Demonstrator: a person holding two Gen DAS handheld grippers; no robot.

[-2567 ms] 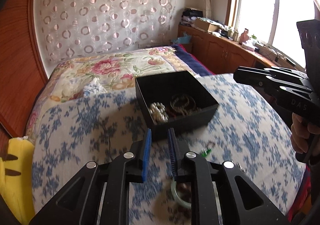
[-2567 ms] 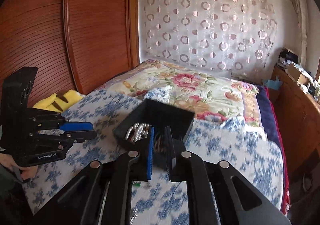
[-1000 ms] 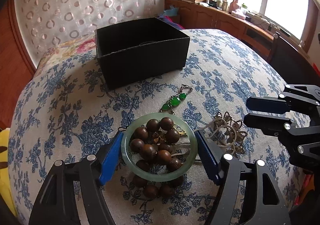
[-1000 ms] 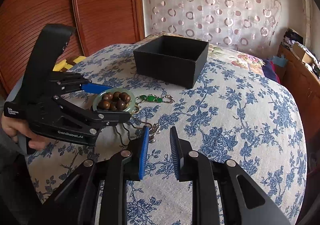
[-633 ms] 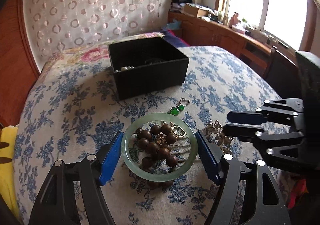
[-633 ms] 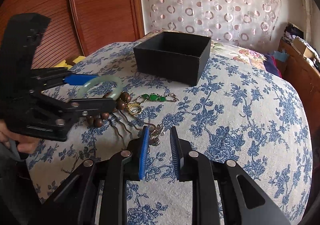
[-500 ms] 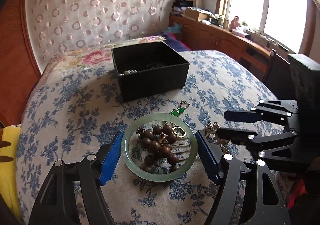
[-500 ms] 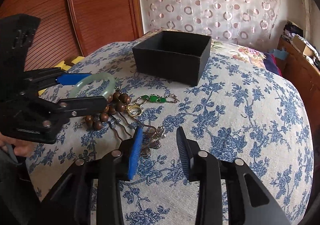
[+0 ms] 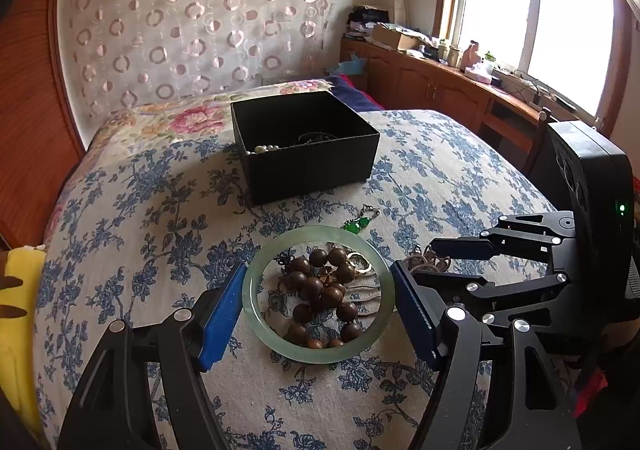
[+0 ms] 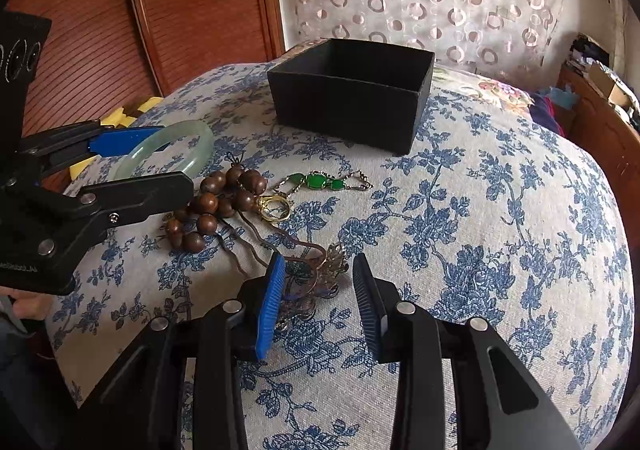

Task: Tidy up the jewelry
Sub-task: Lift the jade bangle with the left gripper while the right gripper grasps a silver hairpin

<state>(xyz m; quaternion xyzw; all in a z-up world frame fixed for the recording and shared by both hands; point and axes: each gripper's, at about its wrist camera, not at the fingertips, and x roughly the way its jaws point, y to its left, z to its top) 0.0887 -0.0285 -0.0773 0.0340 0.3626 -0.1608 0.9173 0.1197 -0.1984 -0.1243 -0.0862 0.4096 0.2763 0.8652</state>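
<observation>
The left gripper (image 9: 318,310) clamps the pale green jade bangle (image 9: 256,310) across its width, lifted above the wooden bead bracelet (image 10: 216,206); the black box (image 9: 304,142) sits at twelve o'clock from it; carrying it well means keeping the squeeze steady, since the smooth glassy ring could slip on the ribbed blue pads (image 9: 220,314), and lowering it gently over the rim so it does not strike the pearls (image 9: 264,148) already inside; the right gripper (image 10: 318,298) stands spread apart, straddling the filigree metal hairpin (image 10: 320,270), its thin prongs trailing toward ten o'clock; I judge a low, level close on the ornate head best; a green-stone chain (image 10: 320,182) lies at twelve o'clock from it on the soft floral cloth (image 10: 500,210); a gold ring (image 10: 276,208) lies beside the round, dark beads
</observation>
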